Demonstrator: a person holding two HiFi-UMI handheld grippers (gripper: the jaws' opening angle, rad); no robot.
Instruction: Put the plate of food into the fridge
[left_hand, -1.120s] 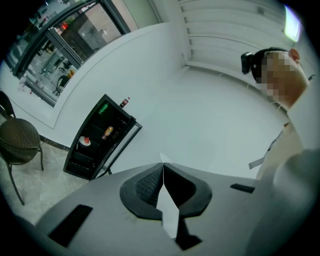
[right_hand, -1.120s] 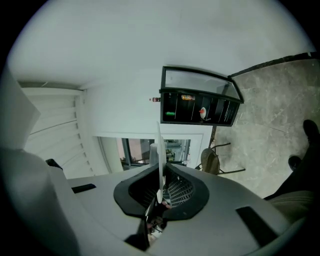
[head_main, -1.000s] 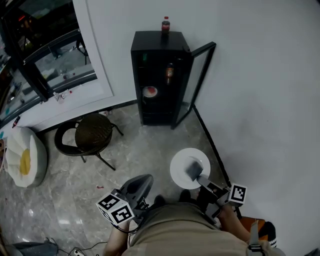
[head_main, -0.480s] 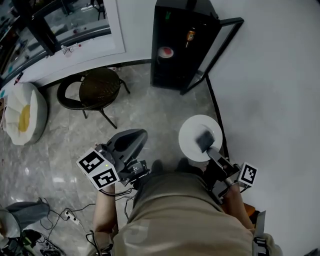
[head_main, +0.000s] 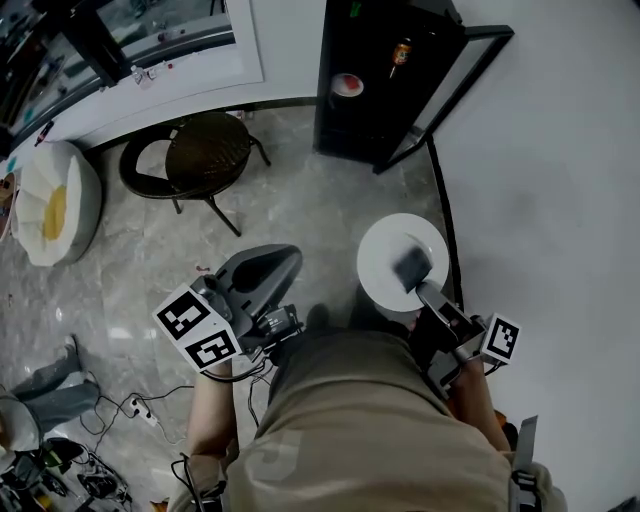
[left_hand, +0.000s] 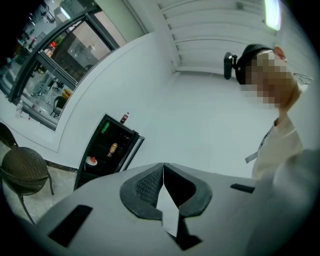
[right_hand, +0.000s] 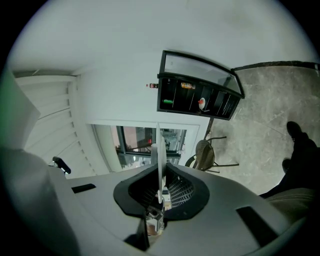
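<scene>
Head view: right tool pinches plate; left tool pressed together; open fridge holds can

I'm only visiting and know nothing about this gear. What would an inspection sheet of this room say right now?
Surface: grey marbled floor; no table in view.
Job's things: white plate, held by its rim above the floor; food on it cannot be made out. Black fridge stands open, with a small dish of red food on a shelf.
Clutter: round chair; white cushion near the window side.
Grippers: right gripper, jaws shut on the plate; left gripper, jaws together, empty.
Cables: loose cables on the floor at the person's left.
Surroundings: white wall on the right.
</scene>
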